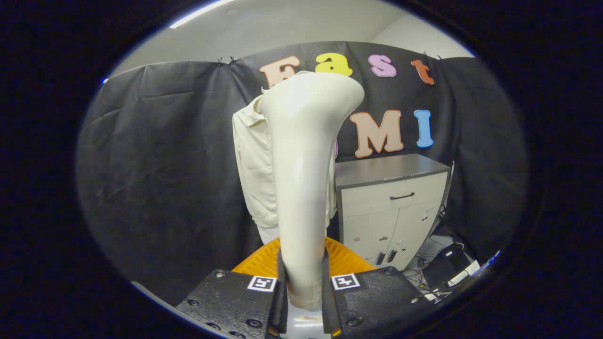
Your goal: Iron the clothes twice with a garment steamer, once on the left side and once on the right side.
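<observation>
Gripper [304, 301] view: both fingers clamp the handle of the garment steamer [301, 188], one on each side, low on the shaft, so the cream body stands upright and rises between them to a flared head up top. Held low probably so the head has long reach toward the clothes. Head looks tipped slightly right, its face turned away toward the garment; whether it touches cloth, cannot tell.

Cream shirt [252, 160] hangs just beyond the steamer, against the black booth wall [155, 155]; collar near the head, hem lower down. Mostly its left part shows; the rest is hidden behind the steamer body. Judgement: steamer is raised at the top of the garment, ready for a downward pass; which side is being done is unclear.

Orange ribbed thing [346, 259] sits just ahead of the fingers at the steamer's base, maybe a stand or basket.

Right and farther: grey-topped cabinet [391, 197] with drawer handle and two doors, close beside the shirt, could crowd a right-side pass. Cables and a dark box [445, 266] on the floor near right.
</observation>
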Available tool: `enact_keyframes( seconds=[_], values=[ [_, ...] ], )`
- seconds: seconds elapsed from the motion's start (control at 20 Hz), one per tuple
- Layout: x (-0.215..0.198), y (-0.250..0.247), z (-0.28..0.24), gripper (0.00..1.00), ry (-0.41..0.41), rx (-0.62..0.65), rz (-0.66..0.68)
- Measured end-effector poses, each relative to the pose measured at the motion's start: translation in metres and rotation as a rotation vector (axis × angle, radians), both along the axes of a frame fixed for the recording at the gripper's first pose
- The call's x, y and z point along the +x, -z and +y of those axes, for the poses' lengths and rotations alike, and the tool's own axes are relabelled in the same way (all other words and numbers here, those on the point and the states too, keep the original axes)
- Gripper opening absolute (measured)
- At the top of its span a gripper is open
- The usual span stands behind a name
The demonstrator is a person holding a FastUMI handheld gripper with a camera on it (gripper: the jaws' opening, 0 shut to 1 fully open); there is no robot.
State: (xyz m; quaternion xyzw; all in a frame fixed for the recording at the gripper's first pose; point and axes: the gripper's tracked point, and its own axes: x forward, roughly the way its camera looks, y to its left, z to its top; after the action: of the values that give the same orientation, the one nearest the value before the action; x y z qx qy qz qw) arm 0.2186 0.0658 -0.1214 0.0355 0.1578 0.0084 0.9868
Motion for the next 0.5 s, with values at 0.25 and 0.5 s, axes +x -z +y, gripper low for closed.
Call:
enact_keyframes(
  seconds=[0.25, 0.5],
  values=[
    [-0.028, -0.005, -0.034, 0.29, -0.014, 0.037, -0.021],
    [-0.036, -0.030, -0.045, 0.28, -0.043, 0.032, -0.083]
  ],
)
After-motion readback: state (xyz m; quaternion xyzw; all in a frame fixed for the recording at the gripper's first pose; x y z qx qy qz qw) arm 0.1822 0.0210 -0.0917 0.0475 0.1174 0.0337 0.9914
